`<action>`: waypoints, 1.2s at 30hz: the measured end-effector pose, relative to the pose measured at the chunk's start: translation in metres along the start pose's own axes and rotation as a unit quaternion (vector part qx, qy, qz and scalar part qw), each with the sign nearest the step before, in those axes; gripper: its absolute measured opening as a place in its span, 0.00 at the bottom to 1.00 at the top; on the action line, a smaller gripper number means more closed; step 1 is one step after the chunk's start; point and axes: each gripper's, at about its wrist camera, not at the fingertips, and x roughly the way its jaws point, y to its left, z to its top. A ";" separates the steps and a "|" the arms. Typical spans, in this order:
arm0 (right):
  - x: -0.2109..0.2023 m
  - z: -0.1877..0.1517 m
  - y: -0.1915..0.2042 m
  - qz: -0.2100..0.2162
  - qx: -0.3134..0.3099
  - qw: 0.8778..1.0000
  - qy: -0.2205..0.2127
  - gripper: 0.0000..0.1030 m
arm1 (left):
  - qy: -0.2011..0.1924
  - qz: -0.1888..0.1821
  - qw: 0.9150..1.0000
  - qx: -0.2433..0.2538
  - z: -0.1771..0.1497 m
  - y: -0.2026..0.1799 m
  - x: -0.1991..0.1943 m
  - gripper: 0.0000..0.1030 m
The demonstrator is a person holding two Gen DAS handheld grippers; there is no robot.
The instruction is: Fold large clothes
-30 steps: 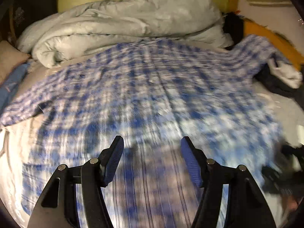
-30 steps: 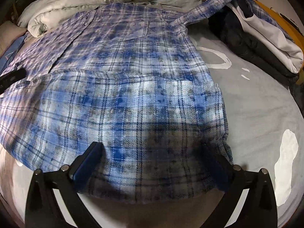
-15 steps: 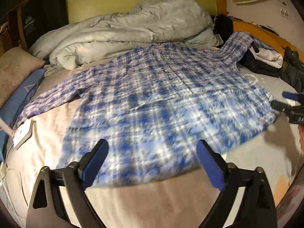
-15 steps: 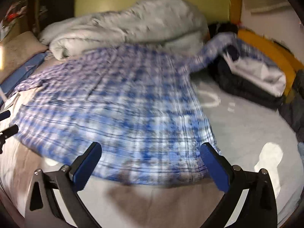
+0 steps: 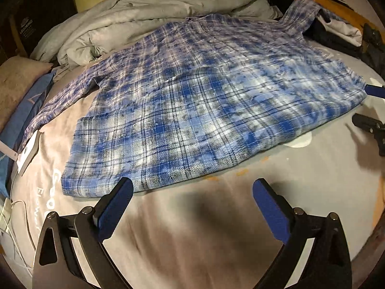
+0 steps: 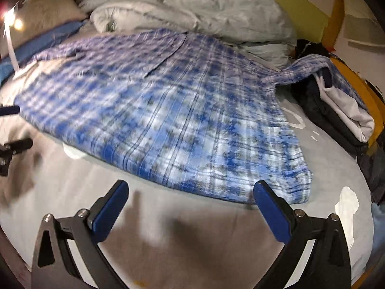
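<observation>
Shirt (image 5: 204,101) is the first thing in front of both tools, but neither tool has it. The left gripper (image 5: 192,207), at the bottom of its frame, has its jaws spread wide with only bare sheet (image 5: 216,240) between the blue pads; the shirt hem lies just beyond the tips, close to the left pad. The right gripper (image 6: 191,207) is released in the same way, its right pad just beside the lower right corner of the shirt (image 6: 180,120), and it grasps nothing.

Farther out, the shirt lies spread on the bed, front side up as far as I can tell, with the body filling the middle of both frames. One sleeve runs toward the left edge in the left view. The other sleeve goes to the upper right and rests over a pile of dark clothes (image 6: 336,110). Behind the shirt, at the top of the frames, there is a crumpled grey duvet (image 5: 149,21), and a pillow (image 5: 16,79) sits at the left edge.

In my judgement the task is at its beginning: the shirt is laid out rather flat, but no fold is visible. The sleeves must be brought in, then the body folded, so nearly all work is left.
</observation>
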 end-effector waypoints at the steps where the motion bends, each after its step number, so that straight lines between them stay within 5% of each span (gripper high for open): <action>1: 0.002 -0.001 0.002 0.002 -0.005 1.000 0.004 1.00 | -0.001 0.006 1.000 0.003 0.000 -0.001 0.002 0.96; 7: 0.025 -0.001 0.003 -0.036 -0.014 0.999 0.012 1.00 | 0.007 0.036 0.999 -0.032 0.006 0.017 0.027 0.98; 9: 0.028 0.002 -0.010 -0.090 0.015 0.996 -0.002 1.00 | -0.013 0.102 0.991 -0.082 0.007 0.035 0.031 0.96; 11: 0.034 0.004 -0.029 -0.145 0.038 0.989 -0.008 0.93 | -0.010 0.131 0.984 -0.118 0.007 0.053 0.041 0.91; 13: 0.038 0.004 -0.051 -0.161 0.072 0.984 -0.003 0.60 | -0.010 0.117 0.980 -0.162 0.005 0.074 0.046 0.79; 14: 0.039 0.003 -0.063 -0.152 0.093 0.984 -0.001 0.52 | -0.013 0.118 0.978 -0.173 0.005 0.080 0.046 0.63; 15: 0.038 0.003 -0.072 -0.147 0.110 0.983 0.000 0.35 | -0.016 0.130 0.976 -0.173 0.005 0.083 0.045 0.35; 17: 0.037 0.002 -0.080 -0.164 0.116 0.980 0.001 0.11 | -0.018 0.162 0.973 -0.162 0.005 0.085 0.045 0.05; 19: 0.029 0.000 -0.082 -0.165 0.125 0.978 -0.016 0.03 | -0.024 0.158 0.972 -0.172 0.002 0.087 0.039 0.03; 26: -0.032 -0.011 -0.073 -0.168 0.141 0.973 -0.070 0.01 | -0.054 0.144 0.970 -0.186 -0.012 0.086 -0.028 0.02; 36: -0.108 -0.096 -0.049 -0.128 0.132 0.982 -0.042 0.01 | -0.031 0.093 0.979 -0.177 -0.114 0.072 -0.111 0.02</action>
